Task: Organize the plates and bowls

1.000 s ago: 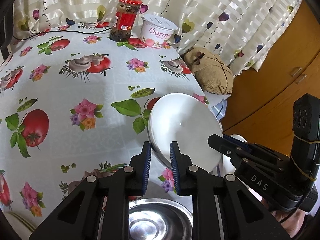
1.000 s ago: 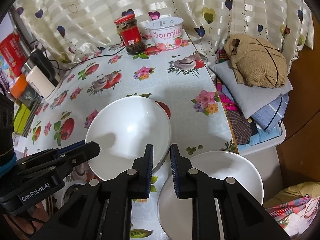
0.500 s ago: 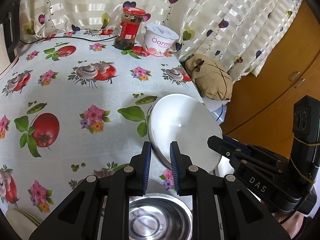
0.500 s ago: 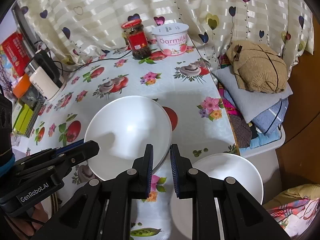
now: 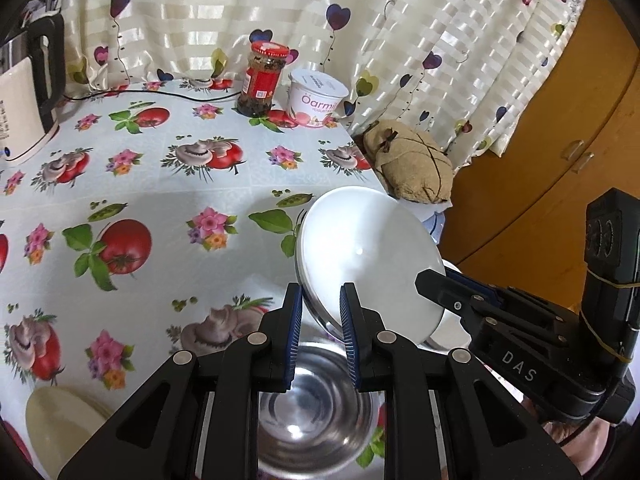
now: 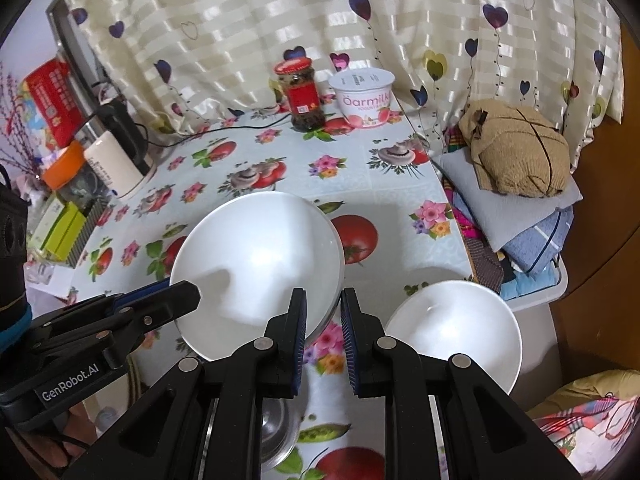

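Stacking is barely begun: left gripper [image 5: 320, 312] and right gripper [image 6: 323, 312] both clamp the white plate's [image 6: 256, 276] rim, aloft between them, while steel bowl [image 5: 316, 404], white bowl [image 6: 454, 332] and cream plate [image 5: 60, 424] lie apart.

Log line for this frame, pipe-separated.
left gripper: shut on white bowl rim | right gripper: same bowl, opposite rim | bowl: off table

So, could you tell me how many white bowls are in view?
2: a bowl gripped by the left tongs and right tongs above the table, another bowl near its right edge. Others may be hidden.
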`<state>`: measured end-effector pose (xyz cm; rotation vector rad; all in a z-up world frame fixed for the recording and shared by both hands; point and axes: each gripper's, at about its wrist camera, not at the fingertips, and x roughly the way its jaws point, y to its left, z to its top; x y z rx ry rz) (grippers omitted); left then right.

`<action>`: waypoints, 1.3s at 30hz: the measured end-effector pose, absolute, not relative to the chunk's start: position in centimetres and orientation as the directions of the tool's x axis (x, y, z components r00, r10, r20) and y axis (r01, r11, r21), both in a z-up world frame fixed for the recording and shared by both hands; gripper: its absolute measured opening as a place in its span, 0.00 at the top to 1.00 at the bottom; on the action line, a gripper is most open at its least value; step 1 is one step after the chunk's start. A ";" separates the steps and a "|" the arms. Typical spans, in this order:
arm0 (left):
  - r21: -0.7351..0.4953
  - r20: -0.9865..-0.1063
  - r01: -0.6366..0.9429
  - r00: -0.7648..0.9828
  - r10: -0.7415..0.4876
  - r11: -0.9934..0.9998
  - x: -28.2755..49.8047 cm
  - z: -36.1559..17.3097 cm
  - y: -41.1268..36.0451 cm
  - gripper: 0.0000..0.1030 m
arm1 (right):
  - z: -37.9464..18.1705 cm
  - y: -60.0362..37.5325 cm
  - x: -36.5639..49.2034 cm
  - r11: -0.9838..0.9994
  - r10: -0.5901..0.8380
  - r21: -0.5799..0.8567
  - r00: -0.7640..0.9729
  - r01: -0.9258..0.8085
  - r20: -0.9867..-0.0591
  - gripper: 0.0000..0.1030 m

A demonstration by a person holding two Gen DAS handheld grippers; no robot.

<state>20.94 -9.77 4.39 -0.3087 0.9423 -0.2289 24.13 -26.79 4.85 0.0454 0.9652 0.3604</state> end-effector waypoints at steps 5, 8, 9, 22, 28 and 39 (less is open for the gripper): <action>-0.350 -0.752 0.059 0.578 -0.318 0.935 18.8 5.2 -9.4 0.80 | 5.9 -26.4 22.1 0.934 0.336 0.204 0.521 -0.294 -0.784 0.83; -0.354 -0.755 0.052 0.574 -0.318 0.934 17.6 5.1 -9.0 0.80 | 6.2 -26.2 21.0 0.930 0.345 0.208 0.520 -0.304 -0.781 0.83; -0.354 -0.756 0.049 0.572 -0.317 0.934 17.3 5.0 -8.9 0.80 | 6.2 -26.1 20.6 0.929 0.347 0.208 0.520 -0.307 -0.781 0.83; -0.358 -0.797 0.009 0.519 -0.310 0.934 13.3 2.3 -8.0 0.80 | 4.6 -24.8 16.7 0.917 0.369 0.229 0.476 -0.327 -0.798 0.83; -0.358 -0.808 -0.005 0.502 -0.307 0.934 12.8 1.2 -7.9 0.80 | 3.0 -24.5 16.2 0.917 0.361 0.225 0.444 -0.330 -0.820 0.83; -0.353 -0.832 -0.022 0.464 -0.303 0.935 12.9 -0.6 -7.8 0.80 | 0.9 -23.9 16.6 0.916 0.352 0.224 0.397 -0.333 -0.847 0.83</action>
